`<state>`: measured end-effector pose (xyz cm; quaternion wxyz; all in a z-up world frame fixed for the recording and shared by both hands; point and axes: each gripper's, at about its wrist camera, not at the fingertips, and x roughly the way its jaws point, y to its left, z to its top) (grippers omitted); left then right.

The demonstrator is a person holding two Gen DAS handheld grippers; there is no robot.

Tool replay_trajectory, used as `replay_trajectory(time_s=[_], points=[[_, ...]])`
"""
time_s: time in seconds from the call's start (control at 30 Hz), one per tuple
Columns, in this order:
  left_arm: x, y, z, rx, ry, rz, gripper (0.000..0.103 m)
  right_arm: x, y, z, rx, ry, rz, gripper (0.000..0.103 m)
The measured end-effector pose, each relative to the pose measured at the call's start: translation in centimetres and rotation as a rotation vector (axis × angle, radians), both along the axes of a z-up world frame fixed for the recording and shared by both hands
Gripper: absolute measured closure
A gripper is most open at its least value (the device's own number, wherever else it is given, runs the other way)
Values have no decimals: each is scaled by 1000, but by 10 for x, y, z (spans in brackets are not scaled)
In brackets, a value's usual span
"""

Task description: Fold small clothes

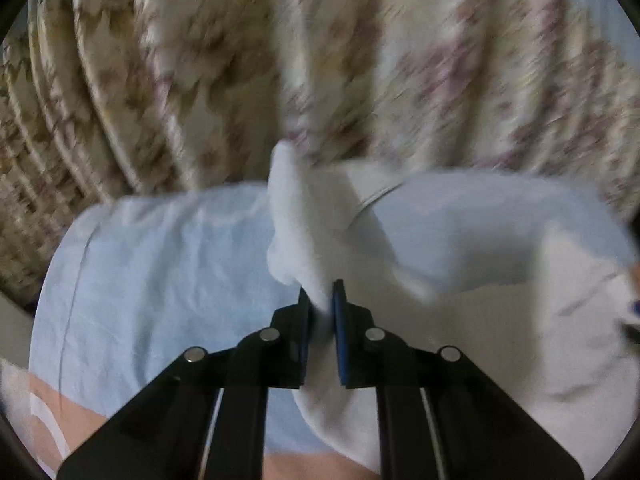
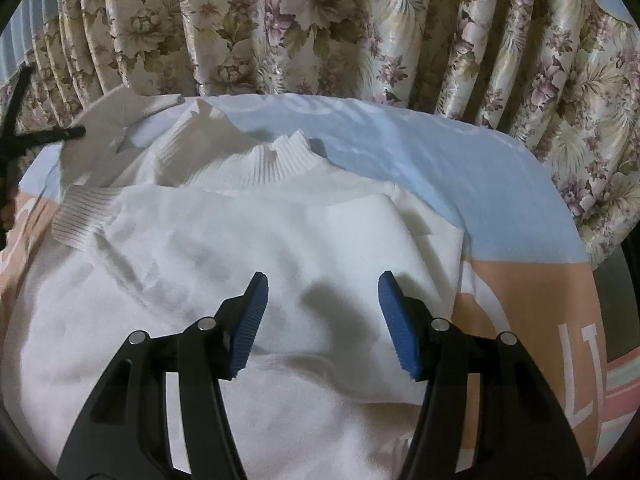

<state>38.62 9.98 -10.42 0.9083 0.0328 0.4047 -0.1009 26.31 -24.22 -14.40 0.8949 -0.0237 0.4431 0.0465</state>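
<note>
A white sweater (image 2: pixel 256 240) with a ribbed turtleneck collar (image 2: pixel 280 160) and a ribbed cuff (image 2: pixel 80 216) lies spread on a light blue and peach cloth (image 2: pixel 460 184). My left gripper (image 1: pixel 322 296) is shut on a bunched fold of the white sweater (image 1: pixel 308 216) and holds it raised above the cloth; the view is blurred. Its dark tip (image 2: pixel 68 133) shows at the far left of the right wrist view, at a raised part of the sweater. My right gripper (image 2: pixel 322 292) is open and empty, just above the sweater's body.
A floral curtain (image 2: pixel 320 28) hangs close behind the cloth-covered surface and also shows in the left wrist view (image 1: pixel 360 60). The cloth's peach part with white lettering (image 2: pixel 576 360) lies to the right, near the surface's edge.
</note>
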Motion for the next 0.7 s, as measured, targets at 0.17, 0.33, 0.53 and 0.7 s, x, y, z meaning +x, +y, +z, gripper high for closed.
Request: replay_trajectory(time_s=[0.17,0.33,0.53,0.7], points=[[-73,-65,40,50,-80,-183,92,-7,-5,5,35,-2,-10,45],[-136,-127,6,63,9,-312,92,-16,-6,7,69,5,-6,45],[-162,-160,-48,104,126,-351,83,-17,-4,7,119,27,3,45],[-165,-129,-28,34,93,-300,57,-8,29,17,157,8,99,45]])
